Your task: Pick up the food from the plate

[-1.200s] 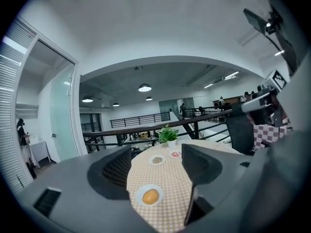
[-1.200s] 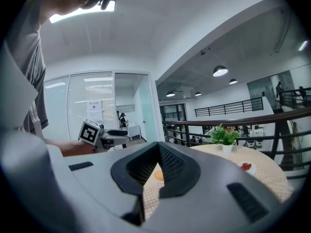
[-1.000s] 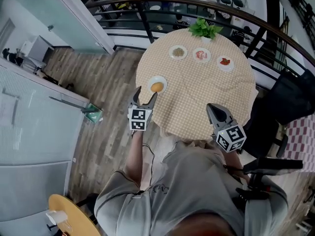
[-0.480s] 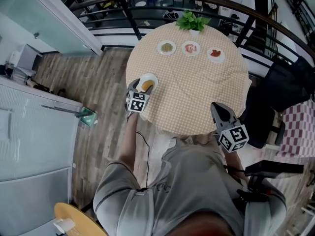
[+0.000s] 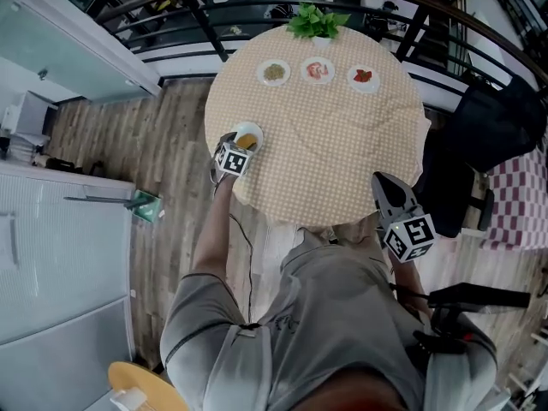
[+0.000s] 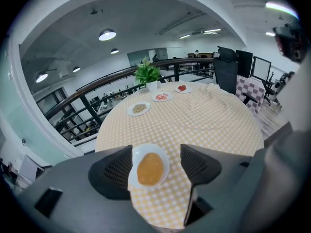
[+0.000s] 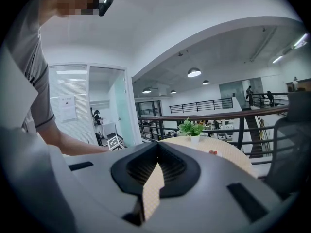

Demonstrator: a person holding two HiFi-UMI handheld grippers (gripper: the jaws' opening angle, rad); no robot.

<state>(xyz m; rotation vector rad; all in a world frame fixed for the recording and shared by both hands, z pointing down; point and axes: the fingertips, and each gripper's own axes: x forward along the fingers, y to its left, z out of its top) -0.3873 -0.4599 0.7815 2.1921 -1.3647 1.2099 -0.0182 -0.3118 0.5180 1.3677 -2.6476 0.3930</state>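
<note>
A small white plate (image 6: 164, 154) holding a lump of orange food (image 6: 150, 169) sits near the left edge of the round checkered table (image 5: 342, 161). My left gripper (image 6: 153, 165) is open, with the plate between its two jaws. The left jaw lies against the plate's rim and the right jaw stands a little apart from it. From the head view, the left gripper (image 5: 239, 144) reaches the same plate (image 5: 249, 130) from the table's edge. My right gripper (image 5: 387, 193) hangs shut at the near edge of the table, holding nothing; its jaw tips meet (image 7: 156, 148).
Three more small plates line the far side: greenish food (image 5: 273, 72), pink food (image 5: 318, 70), red food (image 5: 363, 77). A potted plant (image 5: 317, 20) stands behind them by a dark railing (image 5: 188, 2). A black chair (image 5: 488, 135) is to the right.
My left gripper has moved forward from the table's edge until the plate with the orange food lies between its jaws. The right gripper has stayed where it was, shut.
</note>
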